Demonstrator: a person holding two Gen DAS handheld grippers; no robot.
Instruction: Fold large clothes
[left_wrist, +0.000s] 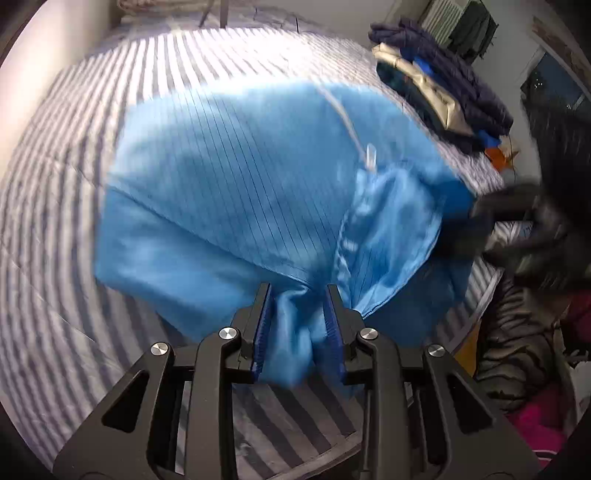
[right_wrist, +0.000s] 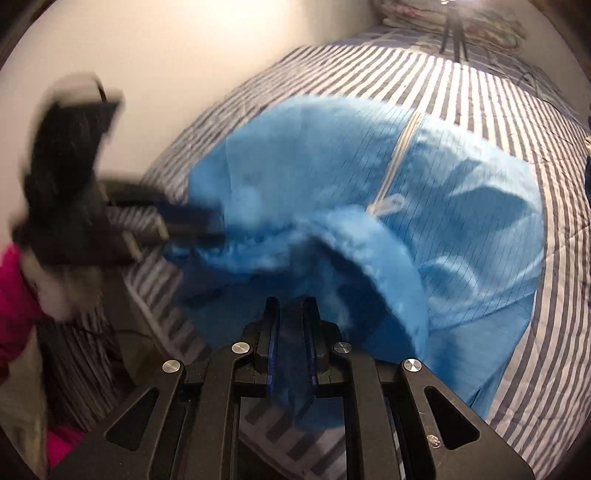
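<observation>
One blue garment (left_wrist: 236, 184) lengthwise along bed (left_wrist: 55, 221)

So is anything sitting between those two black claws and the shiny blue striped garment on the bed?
Nothing visible. The left gripper and right gripper both already have folds of the blue garment between their fingers.

One blue garment (left_wrist: 236, 177) with thin dark stripes was present, bearing one white zipper (right_wrist: 397, 155). Two grippers were counted: the left gripper (left_wrist: 297, 295) and the right gripper (right_wrist: 291, 308), each with two fingers. One bed cover (left_wrist: 59, 206), striped grey and white, lay beneath. One stack of folded clothes (left_wrist: 439, 88) sat at its far edge; the number of pieces in it could not be told. One tripod (right_wrist: 453, 31) stood beyond.
</observation>
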